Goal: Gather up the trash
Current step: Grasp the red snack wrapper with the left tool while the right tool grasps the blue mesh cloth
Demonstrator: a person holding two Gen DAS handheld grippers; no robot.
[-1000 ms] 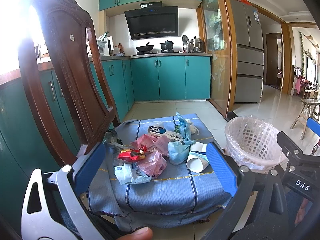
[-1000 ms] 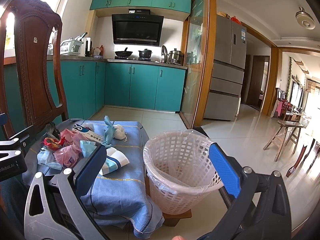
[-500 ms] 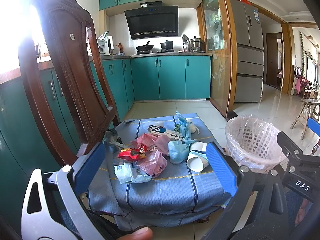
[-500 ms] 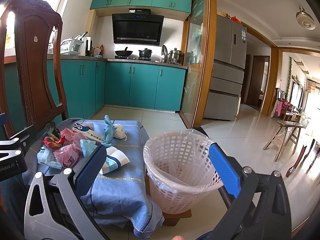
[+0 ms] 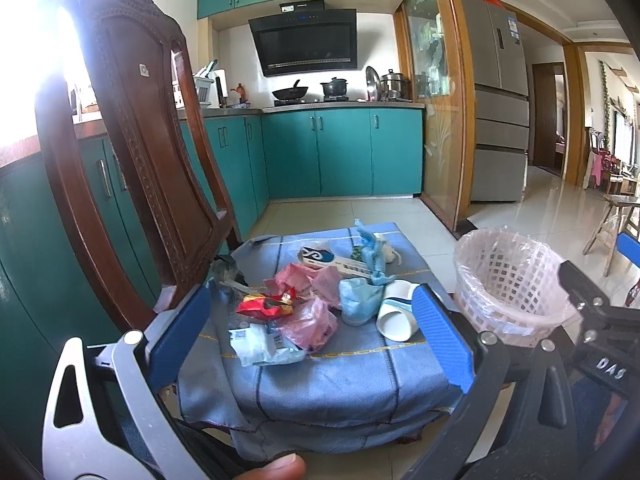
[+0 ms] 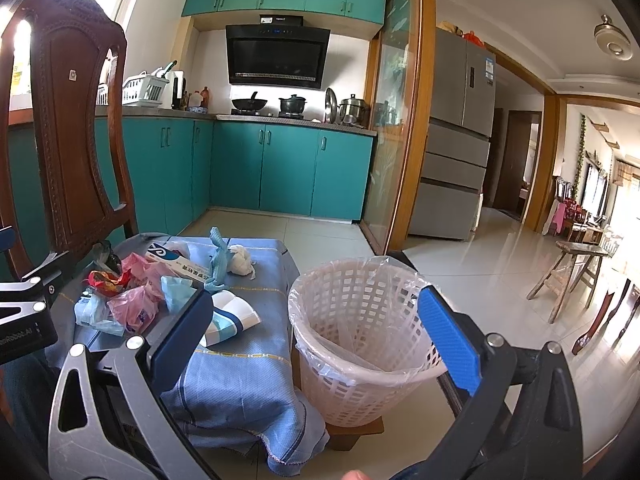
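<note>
Left claw (image 5: 310, 330) gaping wide, holding nothing, short of trash pile (image 5: 296, 300) on blue-clothed desk (image 5: 320, 384). Right claw (image 6: 316, 320) equally spread, empty, framing lined basket (image 6: 360, 336) beside desk; basket's inside visible only here. Toothpaste box (image 5: 336, 262) lying flat, long axis slanting left-far to right-near. Paper cup (image 5: 396, 314) on its side, mouth toward camera.

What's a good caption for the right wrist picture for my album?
Open right gripper hovers before the lined wastebasket, beside a trash pile on blue cloth.
</note>
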